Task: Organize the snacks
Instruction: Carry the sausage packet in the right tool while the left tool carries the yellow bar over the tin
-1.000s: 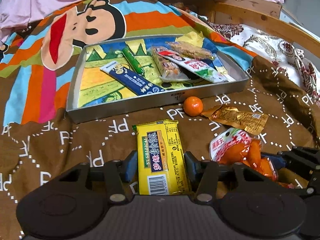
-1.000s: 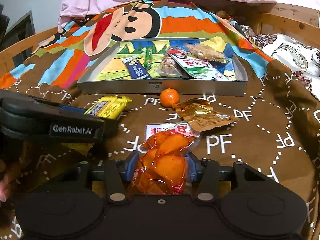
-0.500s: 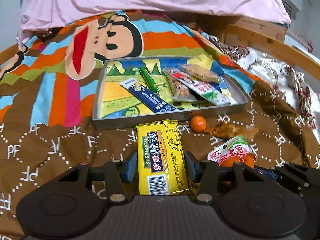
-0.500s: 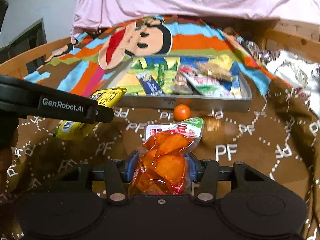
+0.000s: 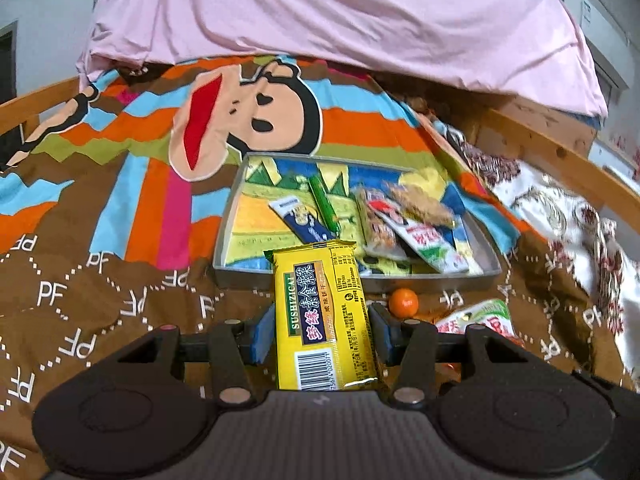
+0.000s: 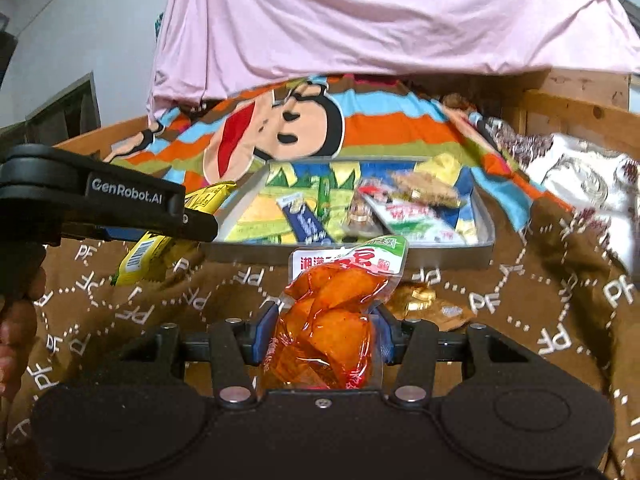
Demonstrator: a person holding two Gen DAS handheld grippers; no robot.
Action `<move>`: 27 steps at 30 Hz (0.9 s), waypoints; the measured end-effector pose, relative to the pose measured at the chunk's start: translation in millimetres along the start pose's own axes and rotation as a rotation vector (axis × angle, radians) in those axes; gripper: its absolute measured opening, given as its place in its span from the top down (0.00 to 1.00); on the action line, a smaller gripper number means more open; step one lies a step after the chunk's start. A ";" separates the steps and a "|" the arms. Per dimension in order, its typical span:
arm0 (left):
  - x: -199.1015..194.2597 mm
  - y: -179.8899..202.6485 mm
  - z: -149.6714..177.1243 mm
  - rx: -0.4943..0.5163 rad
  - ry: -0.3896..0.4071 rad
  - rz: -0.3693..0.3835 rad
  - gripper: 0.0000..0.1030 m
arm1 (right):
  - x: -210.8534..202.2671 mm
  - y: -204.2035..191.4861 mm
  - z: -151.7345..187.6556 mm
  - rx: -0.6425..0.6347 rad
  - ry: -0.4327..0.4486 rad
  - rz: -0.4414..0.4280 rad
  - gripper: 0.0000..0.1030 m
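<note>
Holding a snack in each hand, the person is close to the tray [image 5: 256,276] on the bed. The left gripper [image 5: 322,334] has its fingers [image 5: 264,330] pinching the yellow snack bar [image 5: 324,312] by its two long sides. The right gripper [image 6: 322,334] has its fingers [image 6: 264,332] pinching the orange snack bag [image 6: 332,320]. Both snacks look lifted off the brown blanket [image 5: 100,312].

The tray already has some snacks in it, like a blue packet [image 5: 300,220] and a thin green stick [image 5: 325,202]. The left part of the tray looks bare, so I think that is a good spot for the yellow bar. To do it well, carry each snack over the tray's near wall, go down low, then let go softly. Keep the two grippers apart so they do not bump. The orange bag looks soft and slippery, so do not squeeze it hard.

A small orange fruit [image 5: 404,303] and a gold packet [image 6: 428,304] lie on the blanket just in front of the tray.

The yellow bar says "SUSHIZICAI" with Chinese words and a barcode. The left gripper's side reads "GenRobot.AI" in the right wrist view. The blanket says "PF" all over.
</note>
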State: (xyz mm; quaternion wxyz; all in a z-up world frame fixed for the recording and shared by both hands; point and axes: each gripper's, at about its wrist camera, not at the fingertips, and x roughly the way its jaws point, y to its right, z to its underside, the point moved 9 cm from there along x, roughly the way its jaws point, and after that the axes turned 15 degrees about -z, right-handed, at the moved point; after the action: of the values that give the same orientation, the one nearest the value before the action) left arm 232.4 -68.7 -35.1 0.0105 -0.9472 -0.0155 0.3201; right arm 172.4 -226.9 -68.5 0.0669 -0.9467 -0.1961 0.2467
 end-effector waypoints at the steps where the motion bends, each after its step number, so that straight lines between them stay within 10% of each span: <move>1: -1.1 -0.2 -2.5 -0.008 0.008 0.000 0.47 | -1.5 -0.3 -2.7 -0.008 0.012 0.003 0.50; 27: 2.8 31.0 -43.2 -0.042 0.090 -0.011 0.47 | -18.4 44.3 -50.0 0.034 0.190 0.041 0.50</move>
State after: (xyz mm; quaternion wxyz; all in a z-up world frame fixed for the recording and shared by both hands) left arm 261.6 -100.0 -3.4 -0.0068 -0.9606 -0.0269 0.2766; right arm 197.3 -276.3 -26.9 0.0963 -0.9684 -0.1652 0.1603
